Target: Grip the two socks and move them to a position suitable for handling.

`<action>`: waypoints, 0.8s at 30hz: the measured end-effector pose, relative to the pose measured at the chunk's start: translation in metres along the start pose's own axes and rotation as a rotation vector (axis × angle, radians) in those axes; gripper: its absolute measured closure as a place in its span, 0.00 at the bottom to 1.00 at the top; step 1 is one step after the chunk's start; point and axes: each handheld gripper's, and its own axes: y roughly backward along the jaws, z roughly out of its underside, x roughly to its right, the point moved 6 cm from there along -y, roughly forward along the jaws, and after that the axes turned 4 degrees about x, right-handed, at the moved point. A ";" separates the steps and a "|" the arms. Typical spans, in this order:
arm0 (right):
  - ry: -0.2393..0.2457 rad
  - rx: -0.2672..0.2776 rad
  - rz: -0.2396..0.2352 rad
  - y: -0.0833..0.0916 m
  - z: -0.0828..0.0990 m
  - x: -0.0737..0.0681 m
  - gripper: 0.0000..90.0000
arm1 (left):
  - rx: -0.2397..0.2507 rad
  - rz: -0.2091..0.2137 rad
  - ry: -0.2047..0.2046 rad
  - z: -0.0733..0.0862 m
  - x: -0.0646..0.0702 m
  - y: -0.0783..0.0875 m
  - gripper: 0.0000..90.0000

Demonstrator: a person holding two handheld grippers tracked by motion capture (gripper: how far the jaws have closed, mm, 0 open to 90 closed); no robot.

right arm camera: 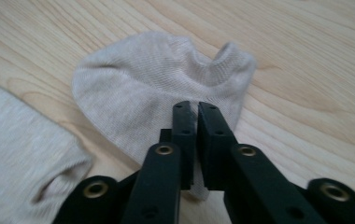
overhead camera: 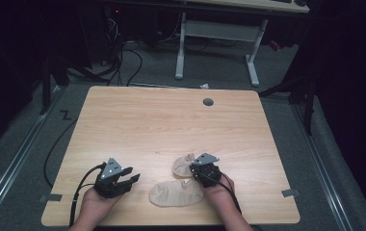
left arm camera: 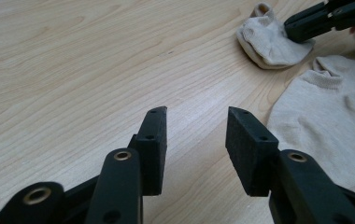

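The small folded sock (overhead camera: 183, 164) lies on the wooden table (overhead camera: 162, 125) near your edge, right of the middle, and your right gripper (right arm camera: 197, 108) sits over its near side. In the right gripper view the two black jaws stand almost together with a thin slit between them, right at the sock's hem; whether cloth is pinched in that slit you cannot tell from here. Just beside it, toward you and to the left, the larger flat sock (overhead camera: 176, 193) lies spread out, close to the small one. Your left gripper (left arm camera: 196, 119) hovers over bare wood further left, well apart from both socks, its jaws spread wide with nothing between them. A grey round plug (overhead camera: 208, 101) sits in the far part of the table
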 end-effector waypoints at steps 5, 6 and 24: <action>0.020 0.067 -0.101 0.008 -0.025 -0.031 0.68 | -0.008 0.001 0.000 0.000 0.001 -0.002 0.65; 0.030 0.060 -0.108 0.005 -0.027 -0.036 0.63 | -0.008 0.001 0.000 0.000 0.001 -0.002 0.65; 0.035 0.083 -0.060 0.003 -0.035 -0.032 0.95 | -0.010 -0.002 0.004 0.001 -0.001 -0.002 0.65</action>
